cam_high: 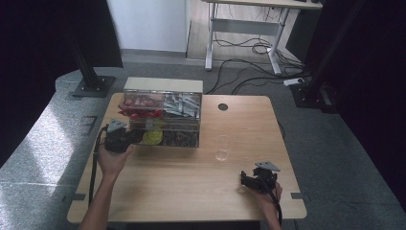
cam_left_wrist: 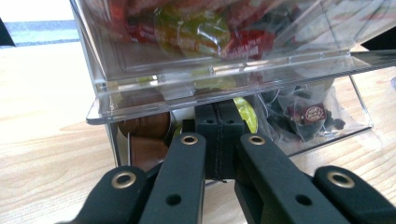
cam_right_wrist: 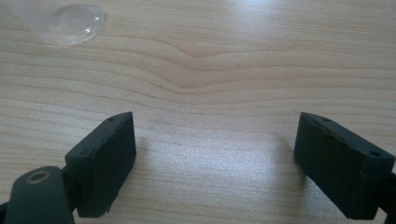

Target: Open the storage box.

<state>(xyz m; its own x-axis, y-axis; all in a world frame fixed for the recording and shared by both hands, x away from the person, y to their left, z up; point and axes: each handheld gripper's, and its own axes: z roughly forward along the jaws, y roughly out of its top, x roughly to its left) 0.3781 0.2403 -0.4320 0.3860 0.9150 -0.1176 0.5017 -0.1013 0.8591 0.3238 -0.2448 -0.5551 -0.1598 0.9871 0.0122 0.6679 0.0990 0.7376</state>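
Two grippers work apart: the left gripper [cam_left_wrist: 219,133], jaws pressed together with nothing visibly between them, noses into the lower drawer of the clear acrylic pod organiser [cam_high: 163,117], its yellow-green capsule [cam_left_wrist: 246,114] straight ahead; the right gripper [cam_right_wrist: 215,158] rests wide open on the pale wooden table [cam_high: 191,177], farther off.

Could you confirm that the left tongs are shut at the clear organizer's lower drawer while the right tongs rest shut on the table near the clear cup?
Not quite: the right tongs are open, jaws wide apart over bare table, as the right gripper view shows. The left tongs are shut at the organizer, and the cup is nearby.
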